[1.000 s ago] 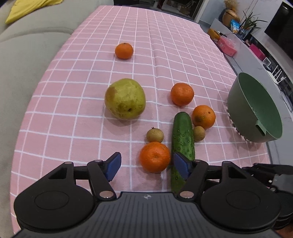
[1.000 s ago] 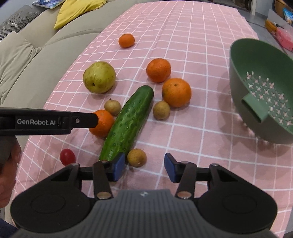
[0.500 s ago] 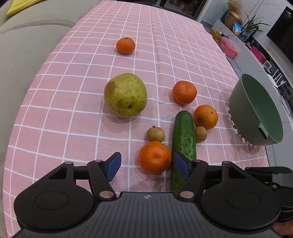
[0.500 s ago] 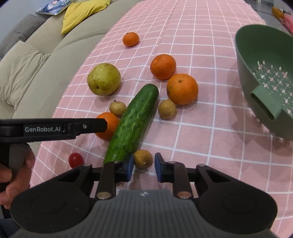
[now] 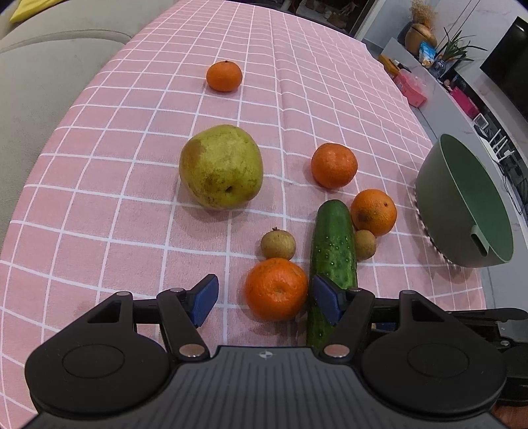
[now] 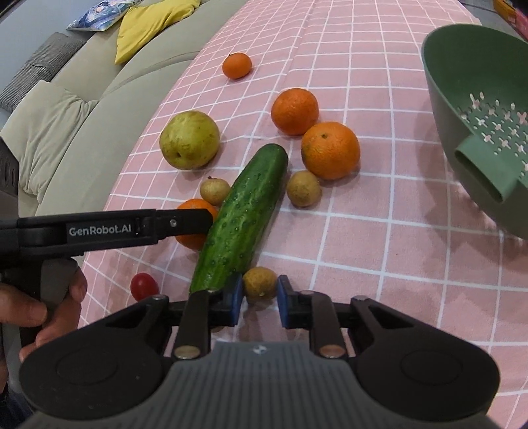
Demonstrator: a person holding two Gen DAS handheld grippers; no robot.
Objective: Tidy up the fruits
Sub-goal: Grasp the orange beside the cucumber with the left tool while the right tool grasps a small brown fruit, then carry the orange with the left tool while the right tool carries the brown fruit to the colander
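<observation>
On the pink checked cloth lie a cucumber (image 6: 244, 214), a pear (image 6: 189, 139), several oranges and small brown longans. My right gripper (image 6: 257, 302) is shut on the nearest longan (image 6: 260, 284), low over the cloth by the cucumber's near end. My left gripper (image 5: 264, 297) is open, its pads on either side of an orange (image 5: 276, 288) without touching it; its right pad sits over the cucumber (image 5: 333, 257). The left gripper also shows from the side in the right wrist view (image 6: 184, 222). A green colander (image 6: 478, 112) stands tilted at the right.
A cherry tomato (image 6: 144, 286) lies near the cloth's left edge. A far orange (image 5: 224, 76) sits alone at the back. A grey sofa with a yellow cushion (image 6: 145, 23) borders the table's left side. A counter with clutter (image 5: 429, 79) runs beyond the right edge.
My right gripper has moved forward and closed its jaws from wide open onto the nearest longan. My left gripper has stayed open around the orange, drifting slightly.
</observation>
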